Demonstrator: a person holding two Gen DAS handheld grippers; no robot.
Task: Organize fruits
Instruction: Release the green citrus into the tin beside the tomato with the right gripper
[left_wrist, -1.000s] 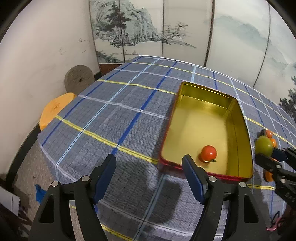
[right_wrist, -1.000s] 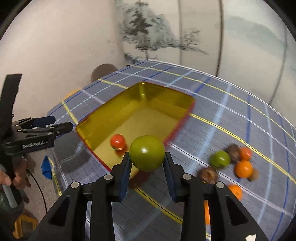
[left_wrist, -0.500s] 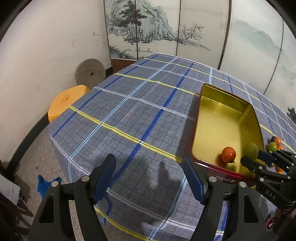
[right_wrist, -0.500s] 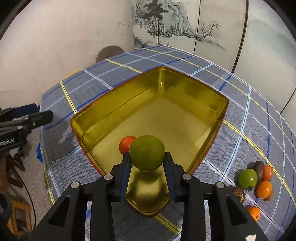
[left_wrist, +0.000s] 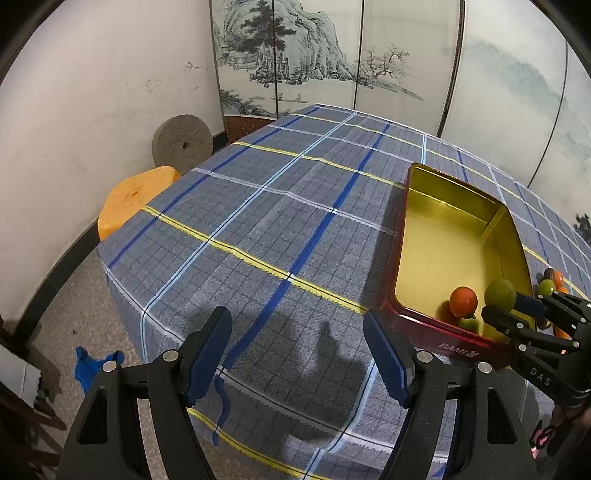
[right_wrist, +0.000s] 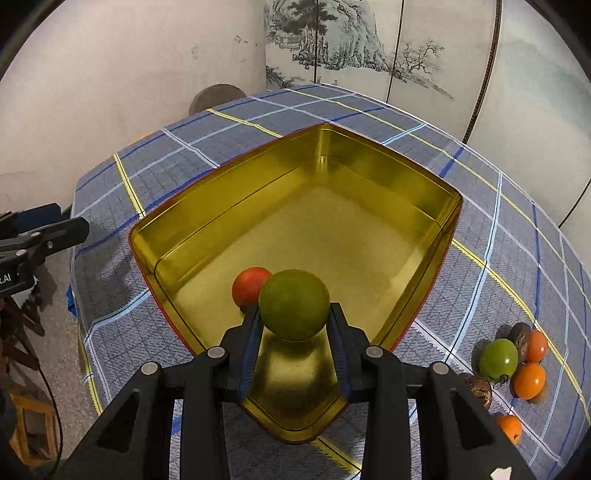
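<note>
We have a green tomato pinched between the pads of the right tongs, which are closed onto its widest part and hold it just above the near corner of the gold tin, beside the one red tomato already lying on the tin floor. We judge it light, smooth and round, firm but easy to bruise, so it could slip or roll; taking it across the middle with gentle pressure looks right, and it should be set down low rather than dropped. The left tongs are spread wide with nothing between them, hovering over the checked cloth of the desk, well apart from the tin. Counting: one fruit in the tin, one in our grip, and a cluster on the cloth to the right with one more green tomato, three orange ones and what seem to be two or three dark brown fruits, partly hidden.
</note>
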